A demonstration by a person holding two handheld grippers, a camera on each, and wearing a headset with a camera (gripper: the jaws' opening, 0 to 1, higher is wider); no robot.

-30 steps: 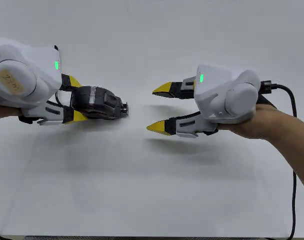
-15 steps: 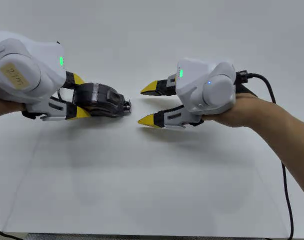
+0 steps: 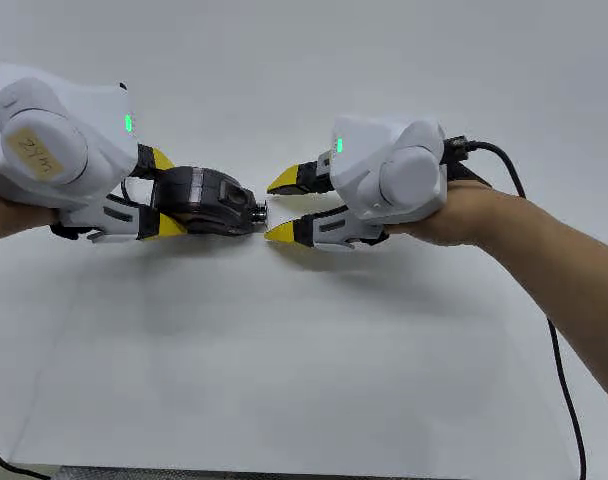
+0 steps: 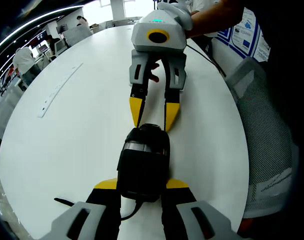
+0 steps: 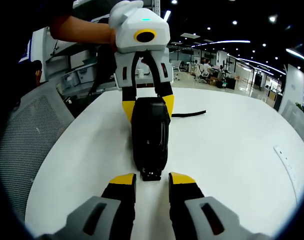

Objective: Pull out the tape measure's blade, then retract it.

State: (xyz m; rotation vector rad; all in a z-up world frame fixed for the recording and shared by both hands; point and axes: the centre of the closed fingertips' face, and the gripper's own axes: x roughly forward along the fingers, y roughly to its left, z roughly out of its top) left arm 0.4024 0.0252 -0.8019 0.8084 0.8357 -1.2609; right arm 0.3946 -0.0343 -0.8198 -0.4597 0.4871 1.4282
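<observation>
Left claw (image 3: 160, 193) pinches tape measure (image 3: 209, 200) by its hard, chunky case, over desk (image 3: 284, 380) toward 10 o'clock. Hook (image 3: 256, 212) at the case's 3 o'clock end sits between spread right claw (image 3: 280, 207) tips. Blade likely thin, springy, slippery: nip hook tab squarely.

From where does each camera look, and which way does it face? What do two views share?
Head view: on the headset, looking forward and down at the table; the right forearm shows, the left hand-held gripper clamping the tape measure, the right hand-held gripper open at its hook.
Left gripper view: on the left hand-held gripper, looking along its jaws toward the right one.
Right gripper view: the reverse, own jaws below, facing the left one.
Shared: both gripper views show the tape measure.
</observation>
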